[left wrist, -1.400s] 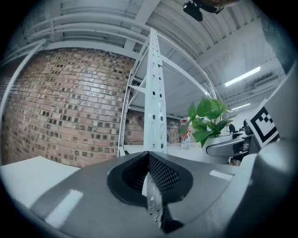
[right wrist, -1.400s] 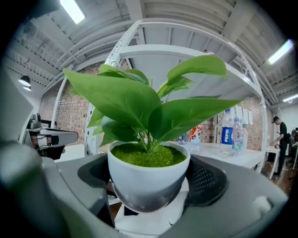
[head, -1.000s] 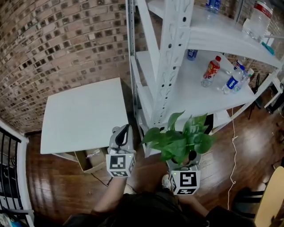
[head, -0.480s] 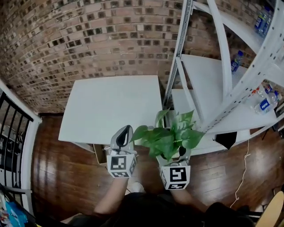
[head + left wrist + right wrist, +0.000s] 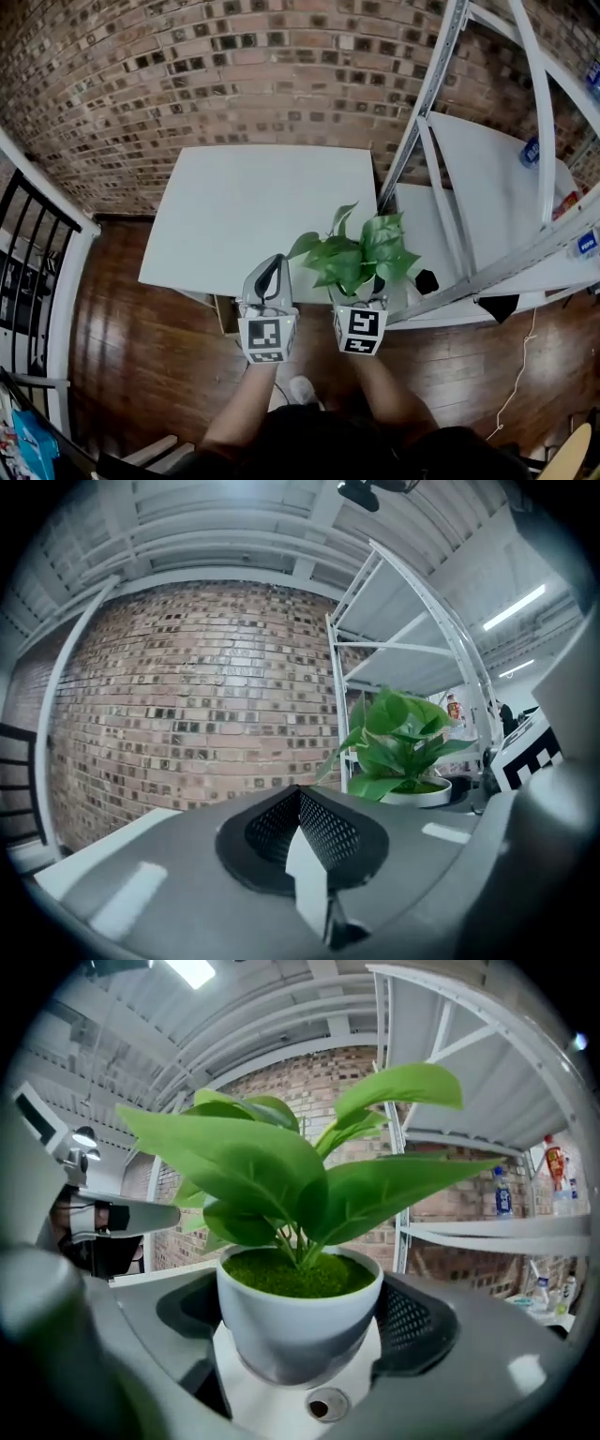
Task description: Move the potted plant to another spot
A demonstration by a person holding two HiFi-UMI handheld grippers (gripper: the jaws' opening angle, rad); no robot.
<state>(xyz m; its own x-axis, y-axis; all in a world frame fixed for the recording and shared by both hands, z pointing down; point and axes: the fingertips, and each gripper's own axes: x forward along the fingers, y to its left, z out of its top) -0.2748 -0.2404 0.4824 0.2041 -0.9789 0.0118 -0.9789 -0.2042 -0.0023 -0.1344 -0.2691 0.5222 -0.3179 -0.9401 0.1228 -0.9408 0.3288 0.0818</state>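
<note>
The potted plant, broad green leaves in a small white pot, hangs in the air at the front right corner of the white table. My right gripper is shut on the pot, whose round body sits between both jaws in the right gripper view, and the plant stands upright. Just left of it, my left gripper holds nothing, and its jaws meet at the tips. The left gripper view shows the plant off to its right. From the head view, leaves hide most of the pot.
A white metal shelving rack stands right of the table, with bottles on its shelves. A brick wall runs behind. A black railing is at far left. A cardboard box sits under the table on the wood floor.
Both grippers have swung left, away from the rack and toward the white table, the right one carrying the plant. The table now lies straight ahead.
</note>
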